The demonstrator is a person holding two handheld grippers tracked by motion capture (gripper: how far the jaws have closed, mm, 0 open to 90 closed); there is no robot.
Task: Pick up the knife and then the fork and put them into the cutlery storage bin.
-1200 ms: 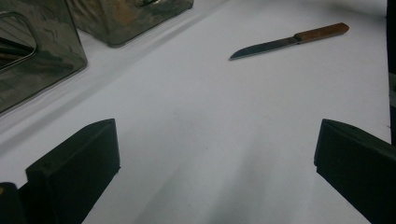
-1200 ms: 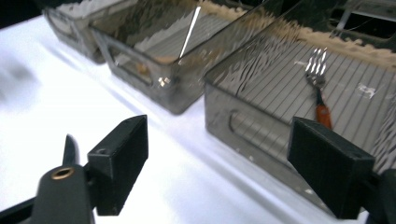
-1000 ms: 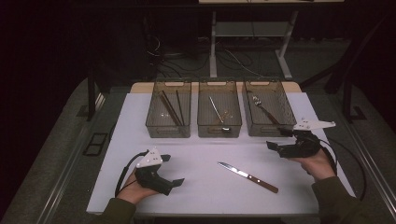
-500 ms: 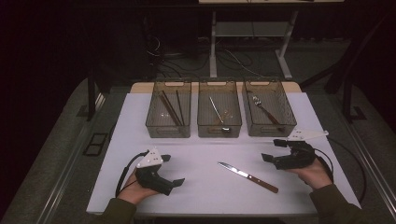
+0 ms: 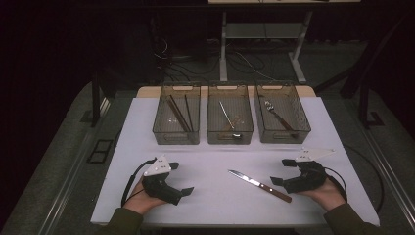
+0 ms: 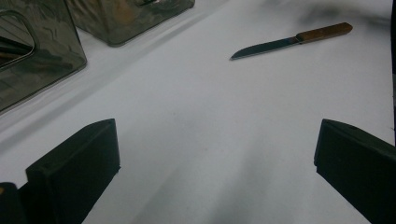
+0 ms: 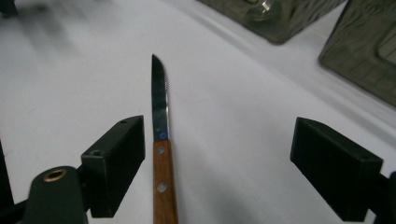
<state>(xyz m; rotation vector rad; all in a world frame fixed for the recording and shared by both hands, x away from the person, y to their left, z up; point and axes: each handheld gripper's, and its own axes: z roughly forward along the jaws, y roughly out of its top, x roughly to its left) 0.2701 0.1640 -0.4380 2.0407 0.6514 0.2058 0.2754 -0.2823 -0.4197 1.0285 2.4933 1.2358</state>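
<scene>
right gripper view: right tool (image 7: 215,163) wide open around knife (image 7: 161,154), handle end cut off.

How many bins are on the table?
3, in a row at the table's far side: left bin holds chopsticks, middle bin a spoon, right bin a fork.

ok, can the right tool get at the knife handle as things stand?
Probably yes. The right tool is open, with the knife's wooden handle lying flat on the table between its jaws, close to one of them, and nothing in between.
</scene>
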